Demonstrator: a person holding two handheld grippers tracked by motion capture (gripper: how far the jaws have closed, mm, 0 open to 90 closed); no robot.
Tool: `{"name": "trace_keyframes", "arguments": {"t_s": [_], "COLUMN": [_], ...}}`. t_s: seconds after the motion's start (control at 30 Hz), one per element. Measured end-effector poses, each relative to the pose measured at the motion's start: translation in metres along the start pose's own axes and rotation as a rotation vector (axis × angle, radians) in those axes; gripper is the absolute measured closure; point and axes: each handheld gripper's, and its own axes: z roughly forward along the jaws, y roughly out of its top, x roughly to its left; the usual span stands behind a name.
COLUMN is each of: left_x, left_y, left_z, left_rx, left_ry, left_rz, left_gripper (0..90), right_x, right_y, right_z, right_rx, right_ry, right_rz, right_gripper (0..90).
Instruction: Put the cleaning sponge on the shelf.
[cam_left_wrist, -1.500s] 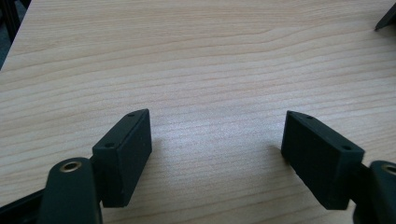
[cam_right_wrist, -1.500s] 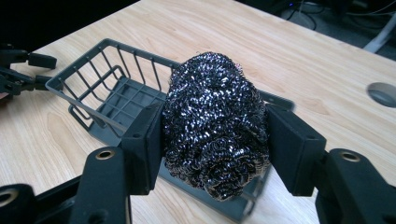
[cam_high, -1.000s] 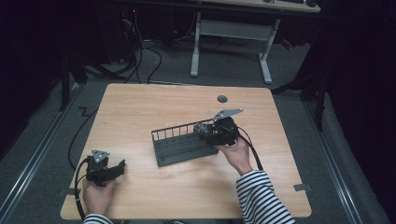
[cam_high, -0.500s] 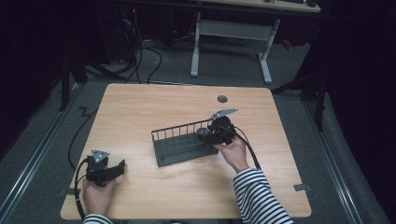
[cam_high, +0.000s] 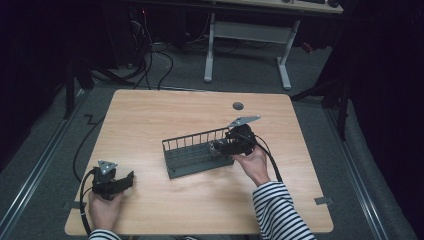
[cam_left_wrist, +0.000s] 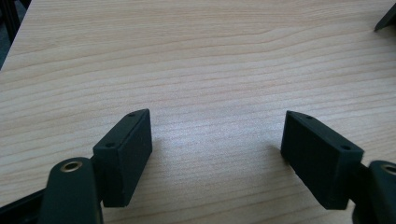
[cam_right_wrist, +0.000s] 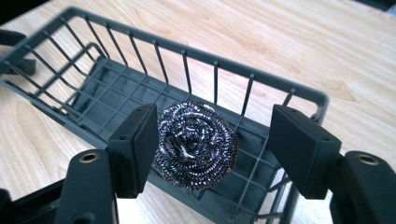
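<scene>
A dark wire basket (cam_high: 195, 137) sits mid-table, and a steel-wool scrubber (cam_right_wrist: 196, 144) lies on its floor at the right end (cam_high: 216, 147). My right gripper (cam_high: 220, 146) reaches into that end from the right. Its jaws have just been opening and now stand apart around the scrubber (cam_right_wrist: 212, 135). The left pad (cam_right_wrist: 137, 144) is at the scrubber's side, while the right pad (cam_right_wrist: 299, 149) is clear of it. Near the front left corner of the table, my left gripper (cam_high: 131, 179) rests open over bare wood (cam_left_wrist: 217, 140).
The basket's rim (cam_right_wrist: 196, 49) and upright wires rise just beyond the scrubber. A round cable hole (cam_high: 238, 106) is in the tabletop at the back. Another desk's white legs (cam_high: 210, 50) and cables on the floor lie behind the table.
The right gripper stays at the basket's right end, shifted only slightly. The left hand and its gripper have not moved.
</scene>
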Motion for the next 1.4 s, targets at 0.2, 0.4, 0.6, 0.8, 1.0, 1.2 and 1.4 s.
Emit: {"name": "trace_keyframes", "arguments": {"t_s": [0.2, 0.4, 0.6, 0.8, 1.0, 1.2, 1.4], "left_x": [0.000, 0.000, 0.000, 0.000, 0.000, 0.000, 0.000], "left_y": [0.000, 0.000, 0.000, 0.000, 0.000, 0.000, 0.000], "left_z": [0.000, 0.000, 0.000, 0.000, 0.000, 0.000, 0.000], "left_rx": [0.001, 0.001, 0.001, 0.000, 0.001, 0.000, 0.000], "left_ry": [0.000, 0.000, 0.001, 0.002, 0.001, 0.002, 0.002], "left_rz": [0.000, 0.001, 0.001, 0.002, 0.002, 0.002, 0.002], "left_gripper": [25.1, 25.0, 25.0, 25.0, 25.0, 25.0, 25.0], "right_x": [-0.002, -0.009, -0.013, -0.015, -0.018, -0.023, -0.024], "right_y": [-0.001, -0.005, -0.011, -0.017, -0.024, -0.038, -0.050], "right_z": [-0.018, -0.041, -0.063, -0.085, -0.102, -0.113, -0.126], "right_rx": [-0.038, -0.087, -0.112, -0.158, -0.178, -0.185, -0.207], "right_ry": [-0.013, -0.039, -0.085, -0.099, -0.114, -0.127, -0.141], "right_rz": [0.012, 0.026, 0.022, 0.034, 0.047, 0.067, 0.069], "right_gripper": [34.0, 35.3, 35.8, 36.3, 37.3, 38.0, 38.4]}}
